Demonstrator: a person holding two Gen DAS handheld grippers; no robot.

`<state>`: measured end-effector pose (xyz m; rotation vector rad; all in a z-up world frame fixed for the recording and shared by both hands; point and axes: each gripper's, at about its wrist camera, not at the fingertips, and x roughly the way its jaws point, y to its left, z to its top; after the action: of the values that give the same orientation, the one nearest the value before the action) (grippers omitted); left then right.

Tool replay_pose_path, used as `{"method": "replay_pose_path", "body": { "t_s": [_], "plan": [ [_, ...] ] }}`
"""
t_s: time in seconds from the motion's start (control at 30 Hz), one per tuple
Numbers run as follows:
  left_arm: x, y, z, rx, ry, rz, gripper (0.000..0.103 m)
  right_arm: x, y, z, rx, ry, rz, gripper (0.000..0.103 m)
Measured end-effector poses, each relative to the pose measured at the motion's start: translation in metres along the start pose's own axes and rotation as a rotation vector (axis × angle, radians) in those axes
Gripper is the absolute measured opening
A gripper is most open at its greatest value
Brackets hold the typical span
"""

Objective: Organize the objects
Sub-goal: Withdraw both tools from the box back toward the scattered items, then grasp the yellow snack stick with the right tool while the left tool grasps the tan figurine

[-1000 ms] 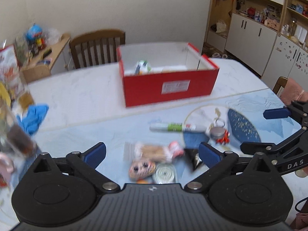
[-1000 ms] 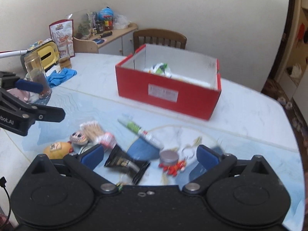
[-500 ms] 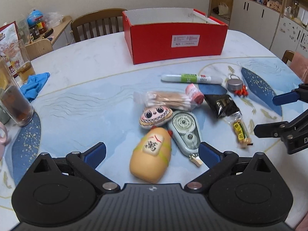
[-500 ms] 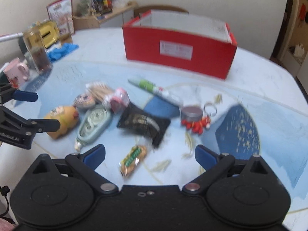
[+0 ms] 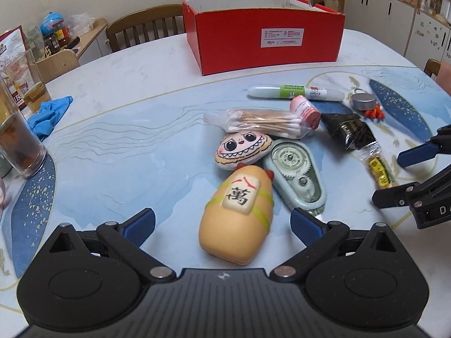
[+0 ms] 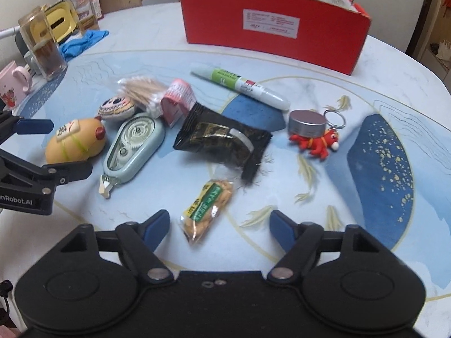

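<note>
A pile of small items lies on the table before a red box (image 5: pixel 265 42) (image 6: pixel 270 31). My left gripper (image 5: pixel 222 225) (image 6: pixel 56 148) is open, with a yellow egg-shaped toy (image 5: pixel 239 219) (image 6: pixel 74 143) between its fingers and untouched. My right gripper (image 6: pixel 220 225) (image 5: pixel 403 177) is open and its jaws are closing; a peanut snack packet (image 6: pixel 207 211) (image 5: pixel 379 170) lies between them, near the left finger, with no pad pressing on it. Nearby are a correction tape dispenser (image 5: pixel 296 174) (image 6: pixel 132 146), a black packet (image 6: pixel 222 143), a painted face toy (image 5: pixel 242 149), a bag of cotton swabs (image 5: pixel 265 121) and a marker (image 6: pixel 239 84).
A tin with a red crab keyring (image 6: pixel 313 132) sits right of the pile. Drinking glasses (image 5: pixel 19 146), a blue cloth (image 5: pixel 48 112) and a pink mug (image 6: pixel 14 84) stand on the table's left side. A wooden chair (image 5: pixel 141 25) is behind the table; cabinets (image 5: pixel 394 8) are at the far right.
Both grippers have sunk toward the table and tilted down, so the pile looks closer. The right gripper's jaws have narrowed around the peanut packet.
</note>
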<state>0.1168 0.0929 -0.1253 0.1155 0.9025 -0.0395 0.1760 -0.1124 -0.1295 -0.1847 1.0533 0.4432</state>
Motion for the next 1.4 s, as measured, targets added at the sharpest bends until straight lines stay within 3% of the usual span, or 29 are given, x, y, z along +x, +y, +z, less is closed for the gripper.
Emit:
{"method": "replay_pose_path", "body": {
  "t_s": [0.3,0.47,0.53,0.67,0.73,0.9,1.4],
  "plan": [
    [0.002,0.002,-0.003,0.016,-0.011,-0.016,0.101,0.001,0.009,0.002,-0.024,-0.012,-0.037,0.062],
    [-0.002,0.003,-0.004,0.008,-0.018,-0.017,0.095,-0.001,0.011,0.002,-0.012,-0.009,-0.05,0.054],
    [-0.004,0.004,-0.003,-0.001,-0.019,-0.02,0.082,-0.001,0.011,0.002,-0.007,-0.005,-0.056,0.049],
    [-0.008,0.005,-0.002,-0.012,-0.013,-0.046,0.066,-0.004,0.01,0.001,-0.004,0.0,-0.06,0.039],
    [-0.011,0.004,-0.002,-0.011,-0.017,-0.068,0.051,-0.005,0.009,0.001,-0.001,0.006,-0.063,0.034],
    [-0.015,0.001,-0.003,-0.007,-0.002,-0.075,0.049,-0.009,0.006,0.0,-0.004,0.011,-0.075,0.022],
    [-0.045,0.003,0.021,-0.052,-0.014,-0.153,0.048,-0.053,-0.002,0.013,0.019,-0.044,-0.037,0.022]
  ]
}}
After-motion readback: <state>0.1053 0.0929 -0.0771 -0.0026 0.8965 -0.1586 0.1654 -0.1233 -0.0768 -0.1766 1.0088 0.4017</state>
